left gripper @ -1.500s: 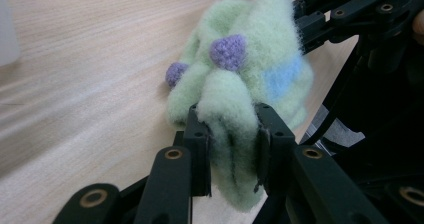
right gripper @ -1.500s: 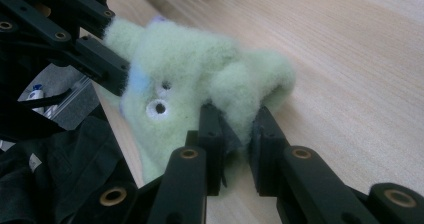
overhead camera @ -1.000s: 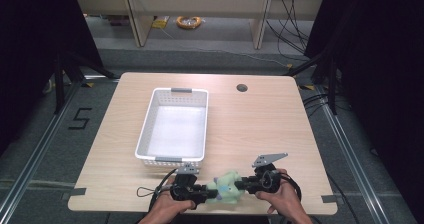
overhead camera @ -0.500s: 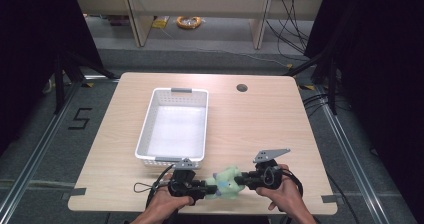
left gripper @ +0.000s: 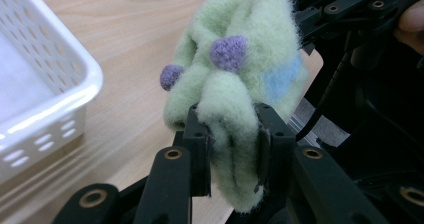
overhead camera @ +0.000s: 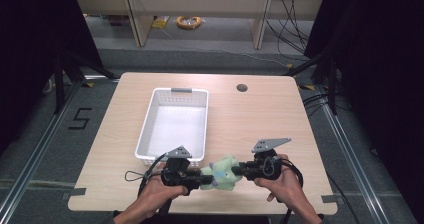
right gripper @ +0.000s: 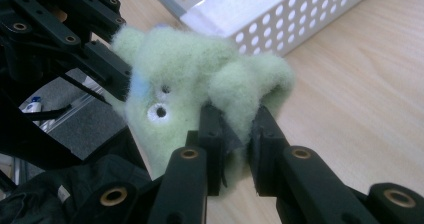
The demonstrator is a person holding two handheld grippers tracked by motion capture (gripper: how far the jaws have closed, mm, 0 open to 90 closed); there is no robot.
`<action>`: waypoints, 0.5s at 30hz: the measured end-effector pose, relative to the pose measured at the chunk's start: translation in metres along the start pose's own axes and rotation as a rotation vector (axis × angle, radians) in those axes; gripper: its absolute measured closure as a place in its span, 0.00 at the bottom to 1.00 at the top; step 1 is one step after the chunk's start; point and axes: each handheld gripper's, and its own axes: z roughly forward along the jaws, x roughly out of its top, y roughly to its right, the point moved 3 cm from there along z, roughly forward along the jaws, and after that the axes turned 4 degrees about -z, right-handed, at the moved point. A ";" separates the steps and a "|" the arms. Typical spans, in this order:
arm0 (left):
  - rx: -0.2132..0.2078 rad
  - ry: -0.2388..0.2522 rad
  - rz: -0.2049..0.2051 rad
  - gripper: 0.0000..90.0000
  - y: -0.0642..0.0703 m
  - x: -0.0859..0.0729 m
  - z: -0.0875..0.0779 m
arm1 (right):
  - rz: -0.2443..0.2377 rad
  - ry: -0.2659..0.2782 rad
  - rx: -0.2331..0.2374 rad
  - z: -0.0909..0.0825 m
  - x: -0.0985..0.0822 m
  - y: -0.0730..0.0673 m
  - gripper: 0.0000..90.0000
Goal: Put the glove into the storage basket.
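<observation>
A pale wooden table [overhead camera: 260,119] with a round cable hole [overhead camera: 242,88] stood on a grey floor [overhead camera: 60,149] marked with a black figure five [overhead camera: 80,118]. Metal rails [overhead camera: 35,149] ran along both sides. Behind it stood light wooden shelving [overhead camera: 260,21], with loose cables [overhead camera: 290,14] and an orange coil [overhead camera: 189,21] underneath. Black curtains [overhead camera: 380,59] darkened both flanks.

1. A black figure "5" [overhead camera: 80,119] is marked on the grey floor beside the left edge of the table [overhead camera: 300,134]; it lies well away from the fingers [overhead camera: 150,196] of the left hand, farther off and to their left in the high view;
2. No other text, label, brand or sign can be read; none on the basket, the plush toy or the grippers.
</observation>
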 end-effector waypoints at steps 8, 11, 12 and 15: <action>0.023 0.020 -0.009 0.79 -0.011 0.019 -0.023 | -0.023 0.012 0.008 0.004 0.029 0.001 0.88; 0.044 0.029 -0.013 0.79 -0.018 0.027 -0.034 | -0.014 0.023 0.025 0.010 0.045 0.000 0.88; 0.053 0.027 -0.020 0.79 -0.024 0.032 -0.041 | -0.045 0.028 0.017 0.015 0.055 0.002 0.88; 0.067 0.035 -0.030 0.79 -0.030 0.036 -0.048 | -0.041 0.019 0.010 0.021 0.065 0.002 0.88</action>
